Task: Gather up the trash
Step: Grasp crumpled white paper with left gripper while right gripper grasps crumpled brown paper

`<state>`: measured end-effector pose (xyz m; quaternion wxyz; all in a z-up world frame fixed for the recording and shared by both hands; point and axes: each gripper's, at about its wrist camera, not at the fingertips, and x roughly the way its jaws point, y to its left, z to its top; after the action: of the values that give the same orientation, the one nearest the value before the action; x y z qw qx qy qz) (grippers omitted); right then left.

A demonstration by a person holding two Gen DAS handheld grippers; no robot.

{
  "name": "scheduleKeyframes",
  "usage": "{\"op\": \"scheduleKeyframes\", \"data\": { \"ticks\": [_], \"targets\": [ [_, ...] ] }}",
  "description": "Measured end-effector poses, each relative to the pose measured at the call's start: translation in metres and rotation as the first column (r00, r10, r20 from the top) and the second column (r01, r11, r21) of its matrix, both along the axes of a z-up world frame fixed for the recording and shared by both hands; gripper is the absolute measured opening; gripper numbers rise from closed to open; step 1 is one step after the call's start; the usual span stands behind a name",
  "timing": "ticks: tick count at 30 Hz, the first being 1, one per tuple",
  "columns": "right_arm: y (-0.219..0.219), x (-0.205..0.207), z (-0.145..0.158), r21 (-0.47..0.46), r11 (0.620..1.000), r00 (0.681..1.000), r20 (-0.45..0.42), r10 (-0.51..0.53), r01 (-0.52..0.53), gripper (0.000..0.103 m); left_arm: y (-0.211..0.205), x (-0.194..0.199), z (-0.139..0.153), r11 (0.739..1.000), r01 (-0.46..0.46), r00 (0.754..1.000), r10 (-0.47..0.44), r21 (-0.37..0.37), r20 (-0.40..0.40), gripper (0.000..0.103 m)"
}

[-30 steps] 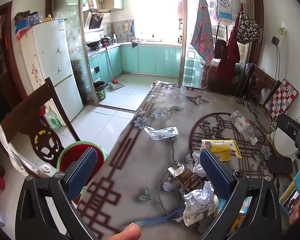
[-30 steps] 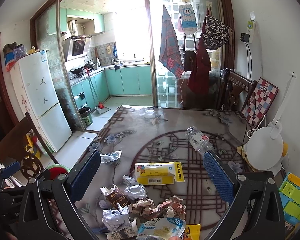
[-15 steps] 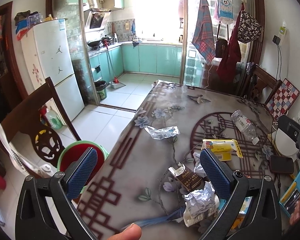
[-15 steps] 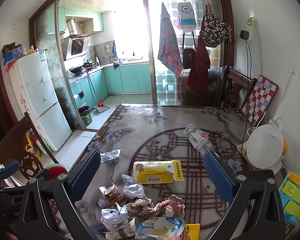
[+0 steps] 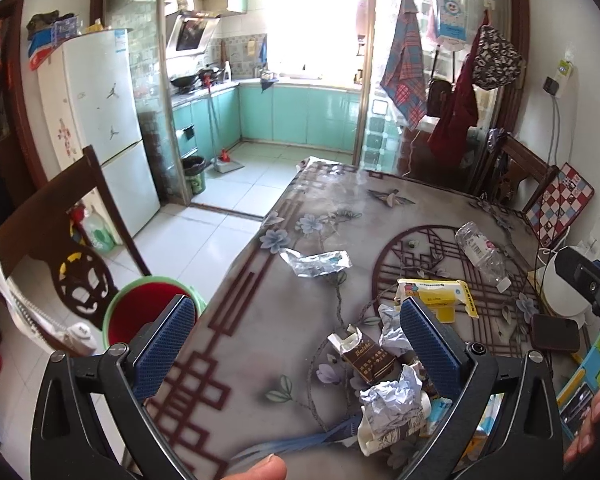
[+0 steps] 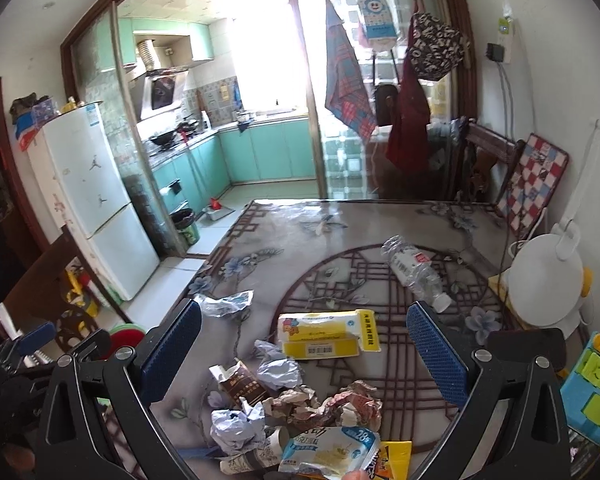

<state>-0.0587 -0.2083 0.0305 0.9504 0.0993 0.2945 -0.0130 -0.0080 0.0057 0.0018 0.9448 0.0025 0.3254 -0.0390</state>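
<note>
Barely a shift since a second ago: both claws hover in much the same spots, and in the right wrist view the rubbish sits a touch higher in frame than it did.

The left claw (image 5: 296, 344) is wide open, nothing between its blue pads. Beyond its left finger, off the edge of the surface (image 5: 260, 320), stands the green-rimmed red bin (image 5: 140, 312). Straight ahead of the claw, well out, lies a crumpled clear wrapper (image 5: 316, 262). Just inside its right finger sits the opened brown cigarette pack (image 5: 366, 358), with a ball of white paper (image 5: 392, 400) below it, close to the claw's base. Past the right finger lie the yellow tissue pack (image 5: 436, 294) and, farther off, the plastic bottle (image 5: 480, 252) on its side.

The right claw (image 6: 304, 346) is spread open too, holding nothing. Off its left finger is the clear wrapper (image 6: 226, 302). Between the fingers, ahead, the yellow tissue pack (image 6: 324, 334) lies flat; nearer in, the cigarette pack (image 6: 242, 384), white paper balls (image 6: 278, 370) and crumpled brownish paper (image 6: 328, 404) are heaped together. Down at the claw's base rests a blue-and-white snack bag (image 6: 328, 450). Beyond the right finger's tip lies the bottle (image 6: 414, 272), and farther right stands a white round appliance (image 6: 544, 280).
</note>
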Motion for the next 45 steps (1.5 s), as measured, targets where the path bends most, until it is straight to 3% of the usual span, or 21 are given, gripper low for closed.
{"op": "scheduleKeyframes", "data": {
  "ticks": [3, 4, 6, 10, 15, 17, 18, 20, 21, 23, 32, 34, 39, 40, 42, 45],
  "targets": [
    [-0.014, -0.002, -0.009, 0.041, 0.999, 0.999, -0.002, 0.033, -0.033, 0.103, -0.009, -0.007, -0.005, 0.994, 0.089, 0.989, -0.096, 0.069, 0.109, 0.103],
    [-0.022, -0.001, -0.017, 0.081, 0.995, 0.998, -0.040, 0.054, -0.051, 0.103, -0.013, -0.005, -0.014, 0.985, 0.155, 0.984, -0.161, 0.080, 0.073, 0.103],
    [-0.036, 0.002, -0.033, 0.134, 0.989, 0.990, -0.119, 0.082, -0.066, 0.103, -0.022, 0.005, -0.039, 0.953, 0.298, 0.951, -0.291, 0.054, -0.105, 0.103],
    [-0.067, -0.014, -0.050, 0.158, 0.987, 0.992, -0.129, -0.010, 0.031, 0.103, -0.038, 0.005, -0.084, 0.927, 0.375, 0.896, -0.369, -0.027, -0.247, 0.103],
    [-0.071, -0.020, -0.057, 0.069, 0.997, 0.983, -0.181, -0.011, 0.024, 0.103, -0.055, 0.021, -0.130, 0.929, 0.337, 0.846, -0.370, -0.153, -0.384, 0.099],
    [-0.069, -0.023, -0.059, 0.052, 0.999, 0.980, -0.200, -0.003, 0.014, 0.103, -0.056, 0.028, -0.139, 0.932, 0.309, 0.823, -0.361, -0.188, -0.438, 0.078],
    [-0.067, -0.025, -0.061, 0.043, 0.999, 0.978, -0.207, -0.003, 0.012, 0.103, -0.056, 0.029, -0.141, 0.930, 0.302, 0.816, -0.366, -0.211, -0.447, 0.075],
    [-0.066, -0.029, -0.068, 0.030, 0.999, 0.974, -0.226, -0.028, 0.036, 0.103, -0.054, 0.027, -0.140, 0.921, 0.311, 0.813, -0.385, -0.234, -0.437, 0.061],
    [-0.067, -0.028, -0.072, 0.040, 0.998, 0.972, -0.235, -0.030, 0.040, 0.103, -0.056, 0.026, -0.139, 0.916, 0.327, 0.808, -0.399, -0.234, -0.433, 0.045],
    [-0.069, -0.026, -0.077, 0.072, 0.997, 0.969, -0.247, -0.018, 0.037, 0.103, -0.054, 0.025, -0.136, 0.911, 0.335, 0.809, -0.409, -0.239, -0.423, 0.035],
    [-0.066, -0.003, -0.100, 0.151, 0.988, 0.955, -0.290, 0.055, -0.011, 0.103, -0.027, 0.001, -0.094, 0.921, 0.312, 0.864, -0.377, -0.234, -0.333, 0.032],
    [-0.064, 0.007, -0.108, 0.138, 0.990, 0.943, -0.326, 0.063, -0.018, 0.103, -0.021, 0.024, -0.101, 0.932, 0.300, 0.873, -0.354, -0.203, -0.335, 0.032],
    [-0.057, 0.030, -0.131, 0.122, 0.991, 0.924, -0.370, 0.096, -0.054, 0.101, -0.014, 0.024, -0.096, 0.941, 0.280, 0.885, -0.329, -0.189, -0.330, 0.033],
    [-0.054, 0.035, -0.137, 0.117, 0.991, 0.917, -0.386, 0.101, -0.060, 0.099, -0.015, 0.025, -0.095, 0.941, 0.284, 0.884, -0.330, -0.182, -0.330, 0.033],
    [-0.052, 0.043, -0.148, 0.115, 0.991, 0.904, -0.413, 0.107, -0.064, 0.081, -0.017, 0.025, -0.095, 0.940, 0.293, 0.883, -0.336, -0.174, -0.328, 0.034],
    [-0.054, 0.054, -0.168, 0.131, 0.990, 0.875, -0.473, 0.106, -0.049, 0.067, -0.017, 0.023, -0.089, 0.934, 0.302, 0.878, -0.350, -0.189, -0.327, 0.034]
  ]
}}
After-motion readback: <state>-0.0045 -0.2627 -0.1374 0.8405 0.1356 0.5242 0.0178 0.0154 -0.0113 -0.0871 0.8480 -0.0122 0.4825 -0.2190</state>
